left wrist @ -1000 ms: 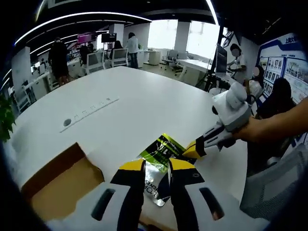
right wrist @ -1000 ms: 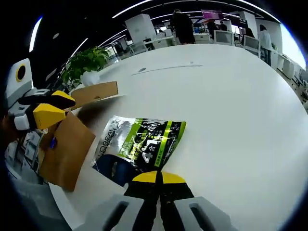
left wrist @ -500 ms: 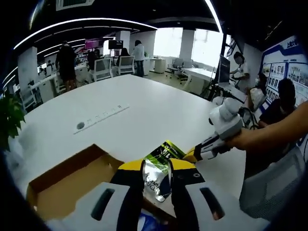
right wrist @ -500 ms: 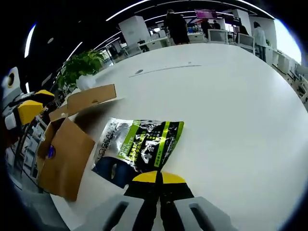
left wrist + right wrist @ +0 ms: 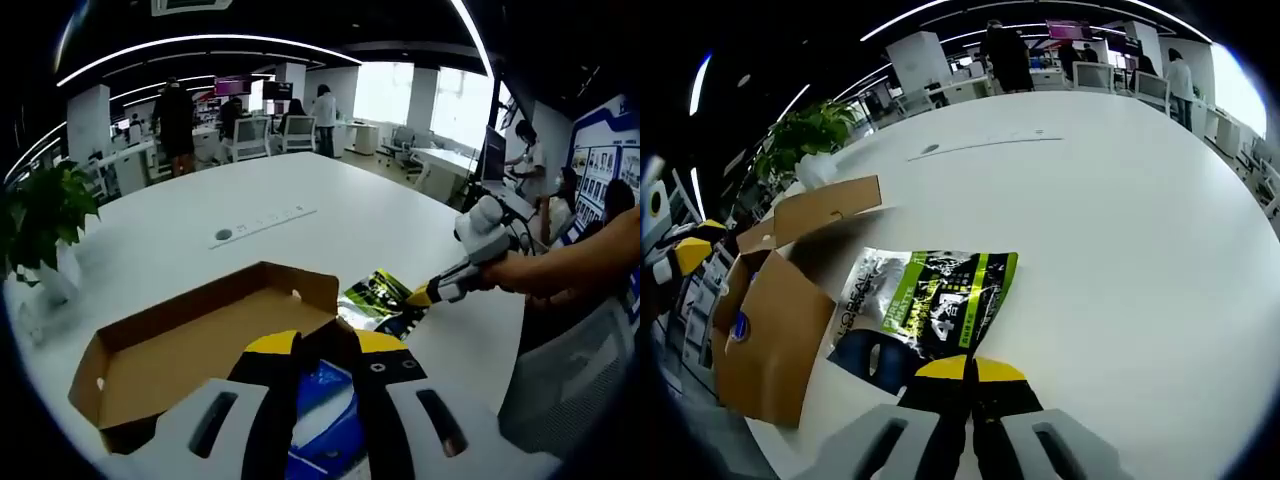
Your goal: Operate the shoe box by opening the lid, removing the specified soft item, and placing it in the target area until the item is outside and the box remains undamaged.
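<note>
Left gripper view: looking low across open box — right gripper view: facing from opposite table edge; sharing pouch.

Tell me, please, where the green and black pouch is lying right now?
The pouch lies flat on the white table, outside the open cardboard box and beside it, its near edge pinched by the right gripper.

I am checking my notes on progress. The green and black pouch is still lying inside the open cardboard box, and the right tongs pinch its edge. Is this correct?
Not quite. The pouch is already outside the box, lying on the white table beside it, as the right gripper view shows. The box is open, and the right tongs do pinch the pouch's edge.
</note>
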Demonstrator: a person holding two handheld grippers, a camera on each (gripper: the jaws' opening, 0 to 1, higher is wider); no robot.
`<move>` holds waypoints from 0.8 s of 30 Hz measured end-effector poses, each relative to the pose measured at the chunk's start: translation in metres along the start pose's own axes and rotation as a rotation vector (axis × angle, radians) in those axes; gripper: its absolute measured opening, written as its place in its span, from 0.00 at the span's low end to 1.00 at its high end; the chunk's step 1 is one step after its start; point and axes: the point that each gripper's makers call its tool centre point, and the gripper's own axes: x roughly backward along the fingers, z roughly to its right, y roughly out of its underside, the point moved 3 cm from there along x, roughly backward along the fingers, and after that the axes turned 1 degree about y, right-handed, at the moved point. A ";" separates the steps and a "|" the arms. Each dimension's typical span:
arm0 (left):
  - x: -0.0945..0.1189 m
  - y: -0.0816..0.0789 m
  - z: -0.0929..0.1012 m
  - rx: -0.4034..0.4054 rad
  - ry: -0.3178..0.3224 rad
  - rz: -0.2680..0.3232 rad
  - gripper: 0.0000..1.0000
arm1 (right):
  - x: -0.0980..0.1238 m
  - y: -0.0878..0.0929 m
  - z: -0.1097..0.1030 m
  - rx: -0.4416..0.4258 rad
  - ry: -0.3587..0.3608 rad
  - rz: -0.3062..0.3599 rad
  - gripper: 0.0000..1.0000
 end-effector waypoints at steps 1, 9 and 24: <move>0.005 0.004 -0.005 0.005 -0.015 -0.002 0.19 | 0.000 0.000 -0.001 -0.004 0.000 -0.001 0.00; 0.036 0.023 -0.034 0.047 -0.086 -0.006 0.19 | -0.002 -0.003 0.000 0.016 0.015 -0.006 0.00; 0.078 0.058 -0.067 0.094 -0.186 -0.034 0.20 | 0.003 -0.001 -0.001 0.093 0.034 -0.001 0.02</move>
